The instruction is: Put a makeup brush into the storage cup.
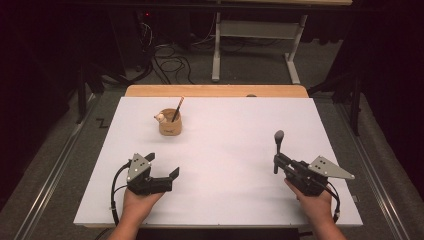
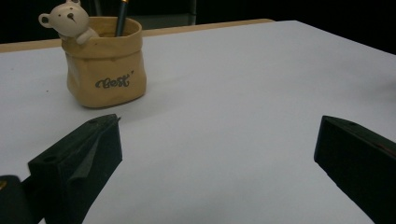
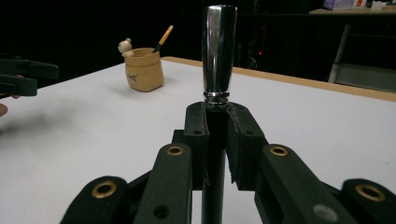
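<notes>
My right gripper is shut on a slim black pen-like tool with a silver metal end, held upright above the white table's right side. In the right gripper view the silver end rises straight out of the closed gripper. My left gripper stands open near the front left, its jaws wide apart over bare table with nothing between them. A tan pot with a small bear figure stands at the back left, with a pencil in it.
The white tabletop has a wooden strip along its far edge. Beyond it stand a white desk frame and loose cables on the floor. The other gripper shows at the left edge of the right gripper view.
</notes>
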A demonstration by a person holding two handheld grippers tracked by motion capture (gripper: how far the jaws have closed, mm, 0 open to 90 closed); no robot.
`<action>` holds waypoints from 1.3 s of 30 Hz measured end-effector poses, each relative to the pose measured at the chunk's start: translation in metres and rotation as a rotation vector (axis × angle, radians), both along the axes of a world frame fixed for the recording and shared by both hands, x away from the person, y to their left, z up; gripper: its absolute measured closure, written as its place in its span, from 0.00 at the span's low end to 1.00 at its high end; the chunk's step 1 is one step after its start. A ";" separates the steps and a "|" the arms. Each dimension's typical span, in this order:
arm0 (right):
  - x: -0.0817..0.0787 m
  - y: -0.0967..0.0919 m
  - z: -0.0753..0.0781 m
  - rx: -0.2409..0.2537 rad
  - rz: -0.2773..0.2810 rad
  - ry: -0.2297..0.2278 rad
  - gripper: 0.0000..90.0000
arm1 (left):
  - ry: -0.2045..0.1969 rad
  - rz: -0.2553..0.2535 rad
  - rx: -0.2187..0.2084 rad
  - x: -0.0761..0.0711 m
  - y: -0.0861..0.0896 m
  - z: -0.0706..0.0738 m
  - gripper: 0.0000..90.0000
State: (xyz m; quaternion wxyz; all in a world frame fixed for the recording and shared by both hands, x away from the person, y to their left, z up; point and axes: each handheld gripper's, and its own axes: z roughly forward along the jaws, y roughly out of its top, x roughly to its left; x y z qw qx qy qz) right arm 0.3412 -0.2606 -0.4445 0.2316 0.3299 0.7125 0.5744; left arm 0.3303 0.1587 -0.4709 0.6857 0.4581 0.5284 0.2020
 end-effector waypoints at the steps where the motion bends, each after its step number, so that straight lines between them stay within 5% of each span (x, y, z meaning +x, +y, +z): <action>1: -0.001 0.003 0.000 0.001 0.008 -0.003 0.90 | -0.002 -0.002 0.000 0.000 -0.001 0.000 0.02; 24: -0.004 0.054 -0.002 0.009 0.114 -0.014 0.90 | -0.014 -0.051 -0.040 0.001 -0.021 0.014 0.01; 39: -0.005 0.066 -0.001 0.015 0.133 -0.028 0.90 | -0.020 -0.157 -0.040 -0.002 -0.053 0.026 0.01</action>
